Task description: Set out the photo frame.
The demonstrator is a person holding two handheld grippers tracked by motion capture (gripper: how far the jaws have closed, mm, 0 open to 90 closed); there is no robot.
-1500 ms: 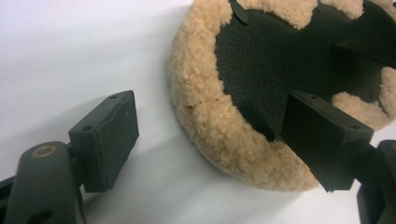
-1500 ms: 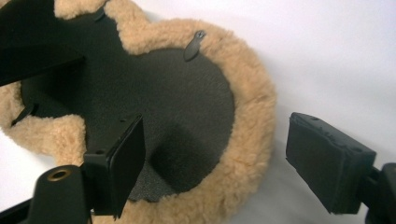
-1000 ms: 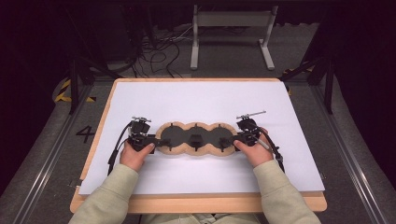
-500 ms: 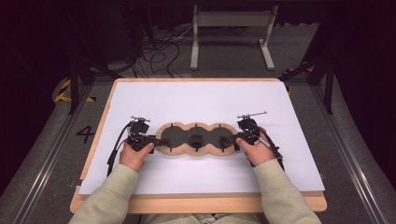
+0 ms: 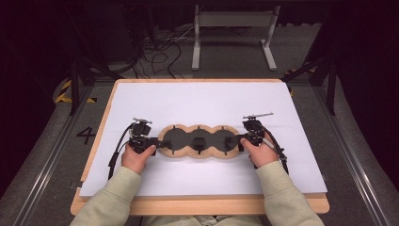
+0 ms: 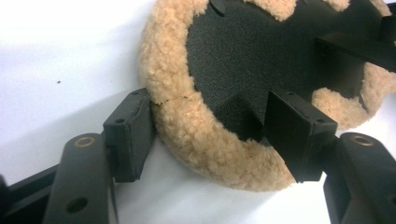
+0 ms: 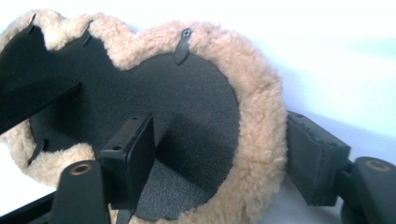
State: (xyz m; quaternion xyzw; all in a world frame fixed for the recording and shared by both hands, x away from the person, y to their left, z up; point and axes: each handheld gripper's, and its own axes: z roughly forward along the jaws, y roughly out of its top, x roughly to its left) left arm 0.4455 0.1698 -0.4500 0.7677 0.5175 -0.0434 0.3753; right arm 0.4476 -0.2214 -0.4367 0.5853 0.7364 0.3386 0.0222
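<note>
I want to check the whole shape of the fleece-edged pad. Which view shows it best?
The high view: the whole fleece-edged pad lies there, three lobes between both grippers. The left gripper view and right gripper view each show one end up close, between jaws.

- A three-lobed pad (image 5: 198,141) with a tan fleece rim and a black inner face lay flat.
- It sat on the white surface (image 5: 202,101), lengthwise between both hands, near the front.
</note>
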